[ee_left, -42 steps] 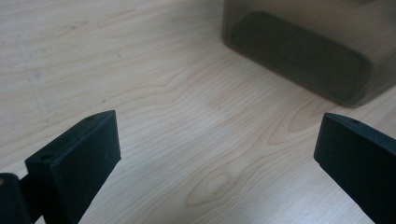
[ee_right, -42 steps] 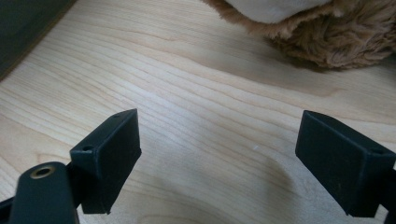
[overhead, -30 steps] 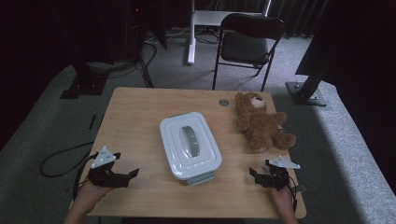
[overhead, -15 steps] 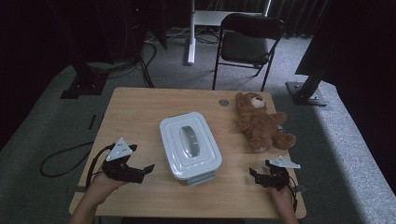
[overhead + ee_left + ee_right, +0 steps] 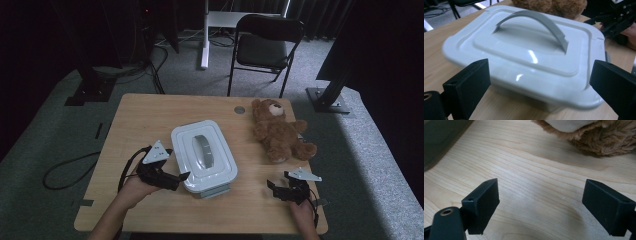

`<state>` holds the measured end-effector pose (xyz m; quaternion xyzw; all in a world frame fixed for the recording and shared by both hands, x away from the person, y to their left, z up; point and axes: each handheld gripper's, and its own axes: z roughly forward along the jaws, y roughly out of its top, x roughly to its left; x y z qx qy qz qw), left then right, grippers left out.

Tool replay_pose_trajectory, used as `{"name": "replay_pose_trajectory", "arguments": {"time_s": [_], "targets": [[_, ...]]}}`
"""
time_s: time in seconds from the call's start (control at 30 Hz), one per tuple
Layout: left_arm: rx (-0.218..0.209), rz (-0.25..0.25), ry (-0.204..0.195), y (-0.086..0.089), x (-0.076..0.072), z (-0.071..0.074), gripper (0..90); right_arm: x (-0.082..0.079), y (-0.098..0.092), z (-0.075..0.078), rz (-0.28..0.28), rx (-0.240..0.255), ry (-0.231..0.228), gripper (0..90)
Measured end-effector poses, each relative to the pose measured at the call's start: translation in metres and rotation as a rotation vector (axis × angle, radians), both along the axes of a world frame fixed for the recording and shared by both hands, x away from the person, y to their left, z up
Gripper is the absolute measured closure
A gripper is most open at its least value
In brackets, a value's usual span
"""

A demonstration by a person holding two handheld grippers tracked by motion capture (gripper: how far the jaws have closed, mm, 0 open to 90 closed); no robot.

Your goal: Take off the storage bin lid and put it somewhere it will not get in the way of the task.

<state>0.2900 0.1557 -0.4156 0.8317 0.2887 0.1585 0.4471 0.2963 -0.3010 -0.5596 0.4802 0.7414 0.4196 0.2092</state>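
Observation:
A white lidded plastic box [image 5: 204,156] with a grey arched handle [image 5: 202,150] sits mid-table. My left gripper [image 5: 181,176] is open at the box's near left corner; in the left gripper view its jaws stand wide on either side of the box [image 5: 524,57], not touching it. A brown teddy bear [image 5: 278,131] lies at the back right. My right gripper [image 5: 271,186] rests open near the front right edge, below the bear, with bare wood between its jaws and the bear's furry foot [image 5: 604,140] just ahead.
The wooden table [image 5: 150,120] has a small round grey disc [image 5: 239,109] near its far edge. A black folding chair [image 5: 267,47] stands behind the table. A cable [image 5: 65,167] loops on the carpet at the left.
My left gripper has moved right, from the table's front left up to the box's near left corner. The right gripper has stayed where it was.

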Motion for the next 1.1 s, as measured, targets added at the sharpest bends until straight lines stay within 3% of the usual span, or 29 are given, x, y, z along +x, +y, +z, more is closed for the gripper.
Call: {"name": "replay_pose_trajectory", "arguments": {"time_s": [0.37, 0.67, 1.1], "targets": [[-0.025, -0.037, 0.043, -0.030, 0.019, -0.002, 4.0, -0.001, 0.000, 0.000, 0.011, 0.001, -0.006, 13.3], [0.005, -0.040, 0.055, -0.053, 0.031, -0.002, 4.7, -0.001, 0.001, 0.000, 0.015, -0.004, -0.009, 13.4], [0.031, -0.035, 0.090, -0.068, 0.044, -0.007, 7.9, -0.002, 0.001, 0.000, 0.016, -0.002, -0.013, 13.3]]}}
